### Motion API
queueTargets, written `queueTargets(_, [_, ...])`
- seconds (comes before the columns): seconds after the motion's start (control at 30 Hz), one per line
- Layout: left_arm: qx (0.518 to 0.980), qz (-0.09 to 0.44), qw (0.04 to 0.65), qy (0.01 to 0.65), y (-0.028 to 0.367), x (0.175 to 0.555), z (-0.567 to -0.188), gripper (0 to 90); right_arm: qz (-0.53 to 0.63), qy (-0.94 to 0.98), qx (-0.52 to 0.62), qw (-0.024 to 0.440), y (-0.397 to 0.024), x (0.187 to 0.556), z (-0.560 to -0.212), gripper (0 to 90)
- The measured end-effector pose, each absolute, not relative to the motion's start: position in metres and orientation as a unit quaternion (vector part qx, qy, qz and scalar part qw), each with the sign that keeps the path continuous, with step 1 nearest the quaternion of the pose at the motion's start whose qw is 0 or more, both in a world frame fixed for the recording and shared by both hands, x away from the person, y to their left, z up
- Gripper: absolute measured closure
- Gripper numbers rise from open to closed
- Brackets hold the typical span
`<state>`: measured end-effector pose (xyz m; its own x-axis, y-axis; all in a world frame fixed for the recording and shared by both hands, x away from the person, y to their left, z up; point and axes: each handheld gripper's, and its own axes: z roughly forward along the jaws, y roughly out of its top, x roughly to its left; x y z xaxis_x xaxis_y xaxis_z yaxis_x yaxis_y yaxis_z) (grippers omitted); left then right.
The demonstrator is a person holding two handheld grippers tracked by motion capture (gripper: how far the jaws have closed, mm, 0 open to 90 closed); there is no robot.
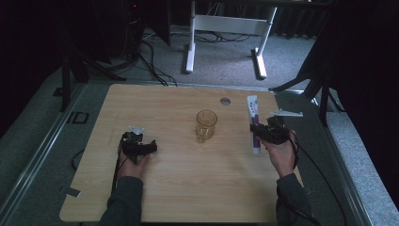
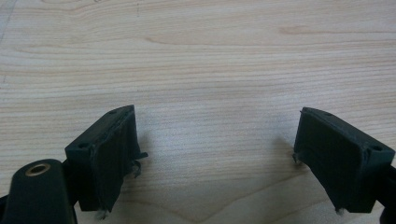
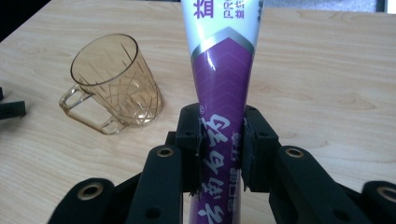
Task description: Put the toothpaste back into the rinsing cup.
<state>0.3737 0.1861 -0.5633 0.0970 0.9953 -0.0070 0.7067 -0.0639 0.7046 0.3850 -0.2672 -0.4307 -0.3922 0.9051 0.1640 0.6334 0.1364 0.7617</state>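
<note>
Right claw (image 3: 219,154) clamped on the lower part of the purple-and-white plastic toothpaste tube (image 3: 219,93), right of centre in the high view; left claw (image 2: 215,154) apart over bare pale wooden worktop (image 2: 210,56). Probably heading for the amber transparent plastic mug (image 1: 206,125) at frame centre. Best to keep the tube upright, squeeze steady, and lower it cap-first past the rim without tipping the light mug.

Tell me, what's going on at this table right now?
A person sits at a wooden table with a gripper in each hand. The right gripper is clamped on a purple-and-white toothpaste tube, near its lower end. A clear amber mug stands upright mid-table, to the left of the tube and apart from it. The left gripper rests open over bare wood, holding nothing.
</note>
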Motion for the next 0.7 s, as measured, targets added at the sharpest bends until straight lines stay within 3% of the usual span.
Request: queueTargets(0.7, [0.684,0.254,0.285,0.622,0.186,0.374,-0.563,13.7,0.413,0.734,0.504,0.192,-0.256,0.392,-0.43,72.3])
